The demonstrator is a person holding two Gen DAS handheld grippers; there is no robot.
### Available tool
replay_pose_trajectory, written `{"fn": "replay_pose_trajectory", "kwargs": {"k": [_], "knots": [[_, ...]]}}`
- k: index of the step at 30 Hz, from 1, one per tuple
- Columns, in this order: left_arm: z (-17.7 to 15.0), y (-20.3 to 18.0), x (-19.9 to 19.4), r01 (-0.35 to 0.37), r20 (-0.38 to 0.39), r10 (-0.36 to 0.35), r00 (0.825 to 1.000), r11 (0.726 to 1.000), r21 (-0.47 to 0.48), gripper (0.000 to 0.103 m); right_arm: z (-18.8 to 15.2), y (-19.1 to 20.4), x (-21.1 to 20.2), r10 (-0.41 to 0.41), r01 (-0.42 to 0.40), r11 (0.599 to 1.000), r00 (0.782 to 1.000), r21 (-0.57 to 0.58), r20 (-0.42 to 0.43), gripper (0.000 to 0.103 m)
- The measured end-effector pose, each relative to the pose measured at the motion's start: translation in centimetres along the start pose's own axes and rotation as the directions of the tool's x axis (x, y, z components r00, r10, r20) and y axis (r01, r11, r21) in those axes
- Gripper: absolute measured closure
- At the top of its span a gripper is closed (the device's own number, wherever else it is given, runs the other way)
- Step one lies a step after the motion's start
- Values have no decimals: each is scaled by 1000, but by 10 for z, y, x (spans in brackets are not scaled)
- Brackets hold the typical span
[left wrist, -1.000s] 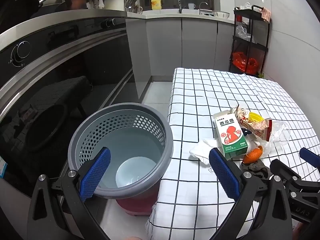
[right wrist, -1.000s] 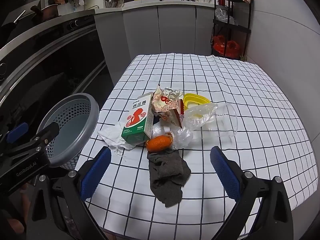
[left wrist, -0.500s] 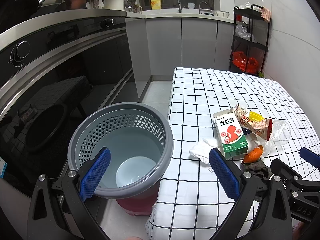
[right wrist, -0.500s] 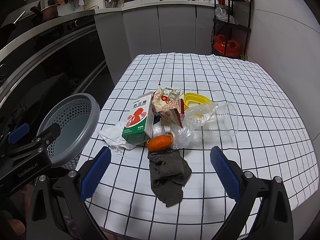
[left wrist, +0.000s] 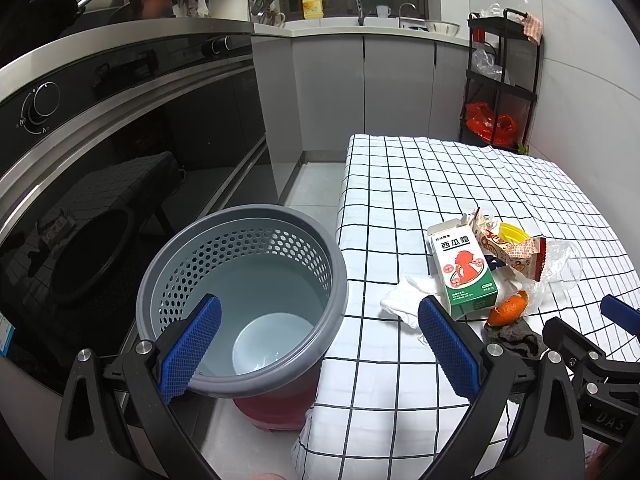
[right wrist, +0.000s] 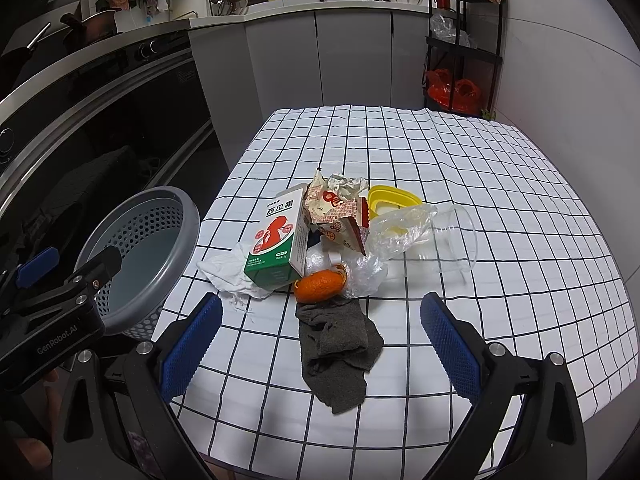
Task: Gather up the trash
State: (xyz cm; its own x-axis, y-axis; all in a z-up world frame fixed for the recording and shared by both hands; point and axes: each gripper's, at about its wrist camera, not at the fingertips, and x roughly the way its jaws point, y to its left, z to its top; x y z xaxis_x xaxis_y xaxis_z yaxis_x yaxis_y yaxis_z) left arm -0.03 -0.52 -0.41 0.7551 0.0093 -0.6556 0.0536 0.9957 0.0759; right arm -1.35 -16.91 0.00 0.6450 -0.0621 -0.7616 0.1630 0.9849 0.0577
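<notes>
Only the left wrist view looks down into the gray perforated bin (left wrist: 240, 280), lower centre of frame, with one pale dish (left wrist: 272, 344) at its bottom. The right wrist view shows the trash pile mid-frame whole: one green carton (right wrist: 280, 244), one orange peel (right wrist: 320, 286), one dark rag (right wrist: 338, 350), one clear cup (right wrist: 456, 244). The left gripper (left wrist: 316, 350) and right gripper (right wrist: 320, 350) are both spread wide, holding nothing. The checked tablecloth (right wrist: 500, 184) lies bare beyond the pile to its far edge.
</notes>
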Motion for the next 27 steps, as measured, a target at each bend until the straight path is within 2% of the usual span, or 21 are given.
{"fn": "replay_pose_trajectory", "kwargs": {"k": [27], "knots": [[0, 1, 1, 2, -4, -2, 1000, 1000, 2, 6, 0, 0, -1, 1, -1, 1000, 1000, -2, 2, 8]]}}
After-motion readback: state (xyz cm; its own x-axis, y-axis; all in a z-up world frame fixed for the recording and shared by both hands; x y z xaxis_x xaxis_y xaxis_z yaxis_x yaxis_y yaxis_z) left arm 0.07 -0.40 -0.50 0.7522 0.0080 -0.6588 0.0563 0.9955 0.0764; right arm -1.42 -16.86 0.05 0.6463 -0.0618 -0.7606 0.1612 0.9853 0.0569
